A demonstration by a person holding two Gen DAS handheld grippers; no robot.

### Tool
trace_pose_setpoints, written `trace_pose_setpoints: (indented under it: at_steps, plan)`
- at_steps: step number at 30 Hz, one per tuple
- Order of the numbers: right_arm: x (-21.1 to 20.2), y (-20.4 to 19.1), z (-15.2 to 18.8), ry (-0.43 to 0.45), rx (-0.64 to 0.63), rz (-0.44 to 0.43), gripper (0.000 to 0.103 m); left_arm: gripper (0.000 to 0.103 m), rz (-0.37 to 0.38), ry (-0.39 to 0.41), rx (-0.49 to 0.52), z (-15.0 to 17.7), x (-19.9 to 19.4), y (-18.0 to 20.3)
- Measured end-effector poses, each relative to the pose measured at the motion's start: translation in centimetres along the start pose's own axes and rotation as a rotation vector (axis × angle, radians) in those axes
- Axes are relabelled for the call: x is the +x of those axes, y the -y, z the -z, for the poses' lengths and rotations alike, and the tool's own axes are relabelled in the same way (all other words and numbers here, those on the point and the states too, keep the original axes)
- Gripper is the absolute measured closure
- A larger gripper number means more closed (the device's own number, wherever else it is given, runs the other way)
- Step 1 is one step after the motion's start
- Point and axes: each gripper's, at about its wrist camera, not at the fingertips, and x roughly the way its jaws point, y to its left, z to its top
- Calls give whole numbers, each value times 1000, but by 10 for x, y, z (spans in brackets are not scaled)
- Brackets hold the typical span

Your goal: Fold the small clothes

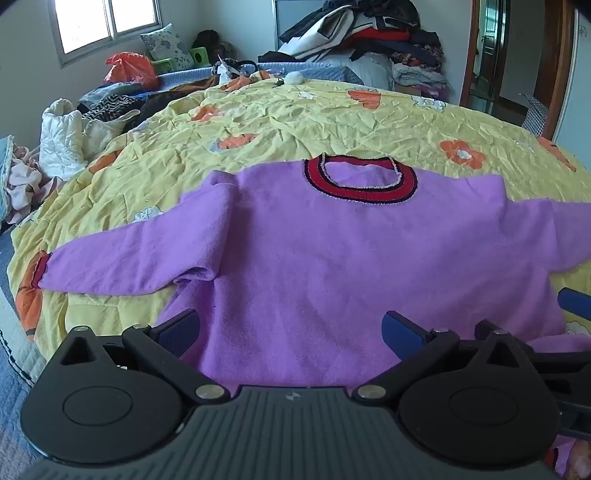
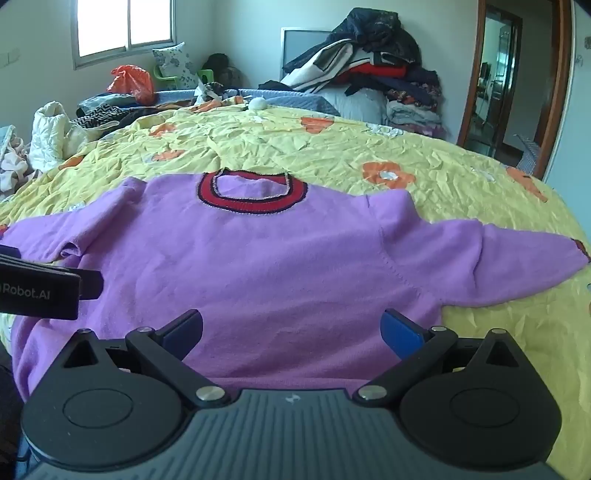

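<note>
bedroom, daylight from a two-pane window high on the far wall, glass blown out white. walls pale, plain. bed fills most of the view, covered by a wrinkled yellow quilt with orange and white flowers; blue-grey bedding past its far edge. patterned pillow propped under the window, orange plastic bag beside it. big heap of dark and red clothes stacked against the far wall. brown wooden door frame on the right, open to another room. loose white laundry piled at the left edge.
</note>
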Motion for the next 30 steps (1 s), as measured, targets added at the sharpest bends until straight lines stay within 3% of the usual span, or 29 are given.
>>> trace_pose_setpoints:
  at_steps: [30]
  plan:
    - [6, 7, -5, -53, 37, -36, 0, 0, 18, -35, 13, -4, 11, 15]
